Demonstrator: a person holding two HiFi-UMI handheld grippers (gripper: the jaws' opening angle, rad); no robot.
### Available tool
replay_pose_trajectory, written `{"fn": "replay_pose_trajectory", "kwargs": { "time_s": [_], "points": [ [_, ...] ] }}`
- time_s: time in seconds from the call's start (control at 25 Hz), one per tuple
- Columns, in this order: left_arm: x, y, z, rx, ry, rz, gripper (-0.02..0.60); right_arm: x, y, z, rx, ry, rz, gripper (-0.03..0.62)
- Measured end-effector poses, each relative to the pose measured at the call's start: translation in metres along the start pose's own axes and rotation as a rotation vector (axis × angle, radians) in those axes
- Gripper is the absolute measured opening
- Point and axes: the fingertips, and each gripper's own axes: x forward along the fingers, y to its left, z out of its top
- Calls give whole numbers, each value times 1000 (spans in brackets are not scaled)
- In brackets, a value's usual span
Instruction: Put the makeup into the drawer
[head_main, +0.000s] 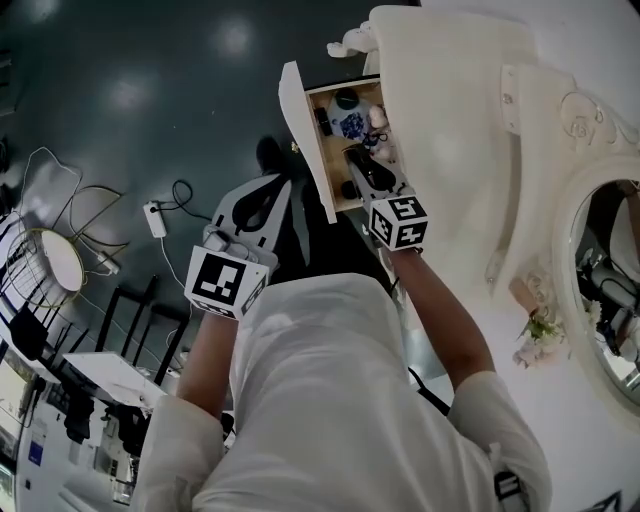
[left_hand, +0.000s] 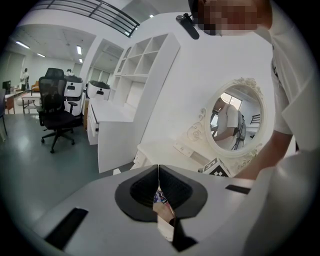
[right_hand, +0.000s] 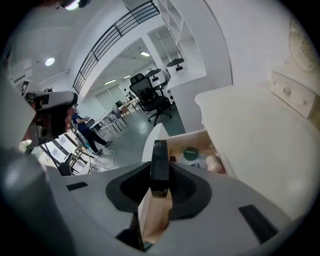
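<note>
Over the drawer (head_main: 331, 172) with a jar (head_main: 348, 116), right gripper (right_hand: 160, 175) clamps black makeup (right_hand: 159, 155); left gripper (left_hand: 158, 172) jaws together.

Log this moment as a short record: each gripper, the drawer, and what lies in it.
left gripper: jaws together, nothing held, off to the side of the drawer
right gripper: closed on a slim black makeup item, over the drawer
drawer: pulled open
in drawer: blue-and-white jar with a dark lid, plus smaller items too small to name
</note>
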Motion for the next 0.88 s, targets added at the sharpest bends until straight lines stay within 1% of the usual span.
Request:
{"fn": "replay_pose_trajectory", "kwargs": {
  "time_s": [0.32,0.52,0.76,0.88],
  "points": [
    [10,18,-8,-3,19,-1,17,43,-15,-32,26,109,-29,107],
    [9,26,-18,-22,46,6,17,67,-24,-56,45,191,-45,108],
    [7,34,-28,-42,62,15,17,93,-26,-84,73,289,-31,107],
    [6,39,-31,-46,70,19,17,101,-26,-93,114,314,-23,108]
  ]
}}
